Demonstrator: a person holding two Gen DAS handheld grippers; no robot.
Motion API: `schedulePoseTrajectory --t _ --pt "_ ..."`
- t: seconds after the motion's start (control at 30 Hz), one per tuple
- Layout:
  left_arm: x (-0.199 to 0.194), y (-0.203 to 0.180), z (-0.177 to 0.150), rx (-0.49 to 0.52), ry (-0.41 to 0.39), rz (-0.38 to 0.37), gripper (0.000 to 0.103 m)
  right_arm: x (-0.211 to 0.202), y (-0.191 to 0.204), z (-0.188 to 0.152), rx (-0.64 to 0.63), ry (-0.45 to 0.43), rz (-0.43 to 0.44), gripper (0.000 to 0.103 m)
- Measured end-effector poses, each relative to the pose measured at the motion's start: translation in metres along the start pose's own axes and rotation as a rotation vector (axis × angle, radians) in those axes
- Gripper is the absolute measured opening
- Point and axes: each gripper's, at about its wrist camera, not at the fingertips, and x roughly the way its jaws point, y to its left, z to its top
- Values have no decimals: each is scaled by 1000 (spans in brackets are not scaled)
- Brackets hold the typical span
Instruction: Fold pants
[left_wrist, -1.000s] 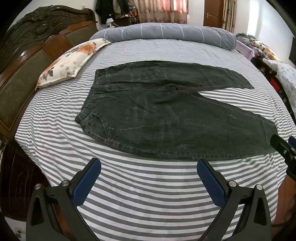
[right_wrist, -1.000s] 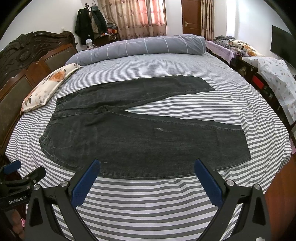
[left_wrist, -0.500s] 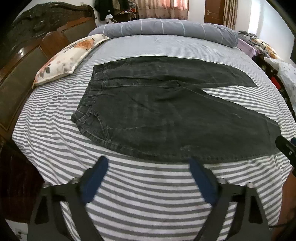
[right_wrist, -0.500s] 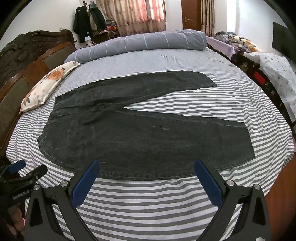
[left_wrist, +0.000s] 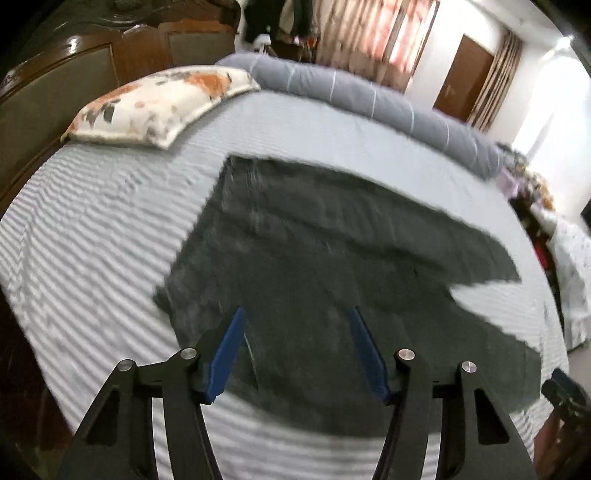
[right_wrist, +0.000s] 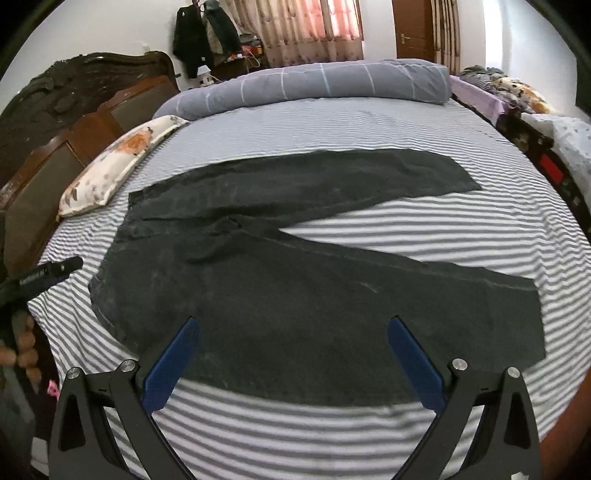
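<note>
A bed (right_wrist: 369, 118) with a grey-striped sheet is filling both views, its dark wooden headboard (right_wrist: 55, 122) at the left. Dark grey pants (right_wrist: 295, 295) are lying flat across the middle of it, waistband left and the two legs splaying apart toward the right. A long grey bolster (right_wrist: 314, 81) is lying along the far edge, and a floral pillow (right_wrist: 110, 166) is resting by the headboard. The right gripper (right_wrist: 291, 363) is hovering with fingers spread wide over the near pant leg. The left gripper (left_wrist: 297, 356) is closing above the waist end, with no fabric pinched between its fingers.
</note>
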Motion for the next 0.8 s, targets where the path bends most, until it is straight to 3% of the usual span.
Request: schedulePoseTrajectory --t 0.17,0.33,0.57,0.8 --pt "28 38 43 -30 -60 -62 60 27 11 26 -14 0 -3 101" --pt "74 62 79 -36 -51 -87 58 62 23 49 -37 17 -20 101" --pt "150 100 112 -109 -6 -110 36 111 29 64 -35 69 -40 101" --pt "208 125 122 -140 51 -139 31 147 32 69 -59 106 -64 101"
